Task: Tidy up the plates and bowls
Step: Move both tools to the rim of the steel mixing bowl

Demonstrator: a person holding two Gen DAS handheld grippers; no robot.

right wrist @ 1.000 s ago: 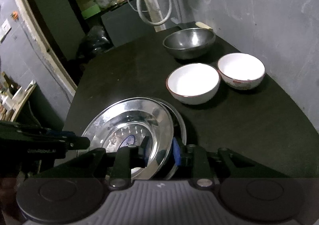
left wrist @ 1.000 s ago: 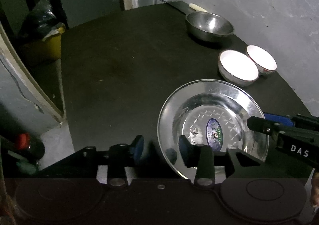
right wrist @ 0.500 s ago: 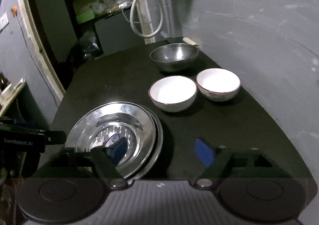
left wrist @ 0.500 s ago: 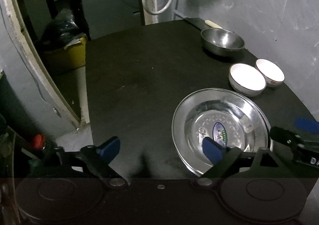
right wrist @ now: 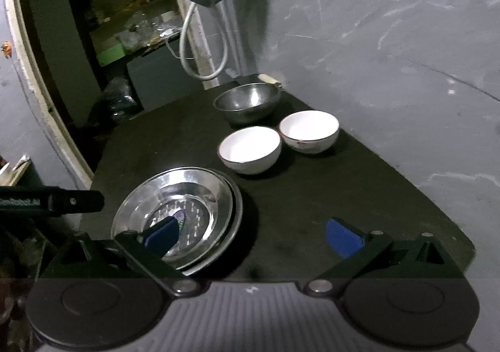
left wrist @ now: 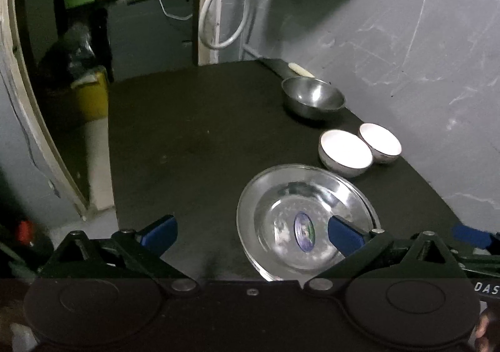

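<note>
- Plates (left wrist: pixel 307 220): shiny steel, stacked one on the other, with an oval blue-and-green sticker in the well of the top one; they lie low and right of centre in the left wrist view, low and left (right wrist: pixel 184 211) in the right wrist view, where the rim of the lower plate peeks out on the right side.
- White bowls: two sit side by side and just touching, above and right of the plates, the nearer one (left wrist: pixel 345 153) plain, the farther one (left wrist: pixel 379 142) with a faint pattern on its outer wall.
- Steel bowl (left wrist: pixel 314 97) stands farther back, near the wall.
- Left gripper (left wrist: pixel 250 231): its blue pads have just been spreading and now stand wide apart, nothing between them; the right pad overlaps the plates in the picture.
- Right gripper (right wrist: pixel 253 235): jaws likewise just opened, wide and empty, its left pad over the plates' well.
- Table (left wrist: pixel 193 146): dark, matte, set against a grey scuffed wall (left wrist: pixel 406 39).
- Room: a white hose (left wrist: pixel 218 14) loops down at the upper middle, a yellow bin (left wrist: pixel 90 96) stands at the left, and cluttered shelves fill the dim upper left.
</note>
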